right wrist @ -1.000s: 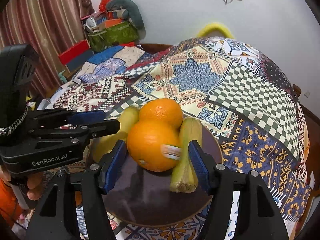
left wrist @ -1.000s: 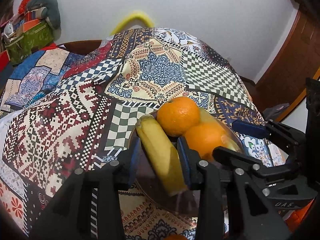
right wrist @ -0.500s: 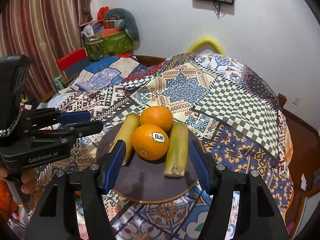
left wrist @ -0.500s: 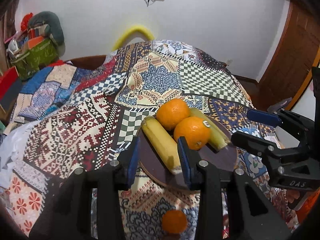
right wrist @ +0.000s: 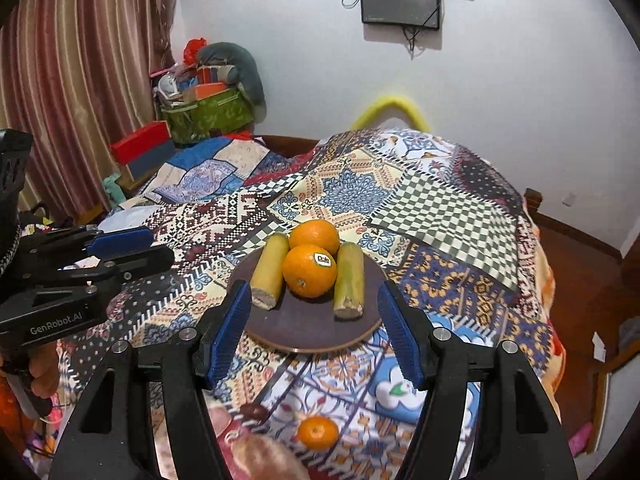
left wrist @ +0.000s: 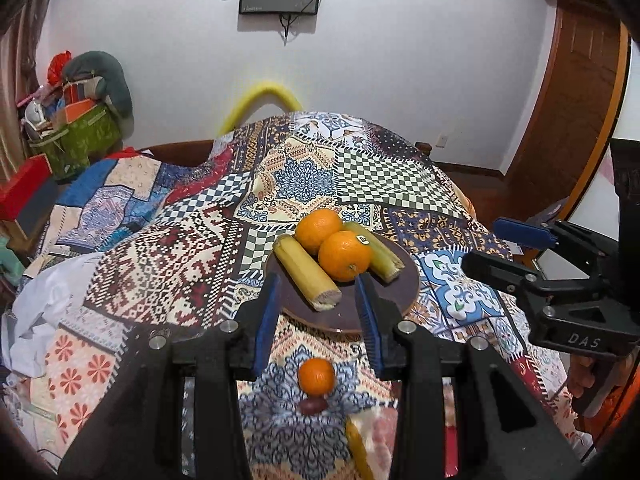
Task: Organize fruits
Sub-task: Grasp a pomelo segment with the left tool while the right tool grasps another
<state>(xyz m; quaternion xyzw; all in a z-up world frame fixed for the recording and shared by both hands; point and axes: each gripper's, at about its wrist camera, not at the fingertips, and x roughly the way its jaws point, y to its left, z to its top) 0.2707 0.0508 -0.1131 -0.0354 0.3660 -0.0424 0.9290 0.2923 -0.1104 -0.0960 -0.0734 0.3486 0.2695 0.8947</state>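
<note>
Both tongs, left (left wrist: 316, 312) and right (right wrist: 314, 326), gaping, nothing held. Plate (right wrist: 312, 332) w/ two oranges + bananas sits mid table; stray orange (left wrist: 316, 376) at 6 o'clock could roll off the lumpy cloth.

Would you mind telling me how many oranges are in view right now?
3: two oranges touch on the brown plate, front orange and back orange; a smaller orange lies on the cloth nearer the grippers.

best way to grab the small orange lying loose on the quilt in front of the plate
Grip the small loose orange across its widest middle, coming straight down from above. It is round and sits alone on the soft patterned quilt, with a dark brown object just behind it. Both the left tool and the right tool are open.
</note>
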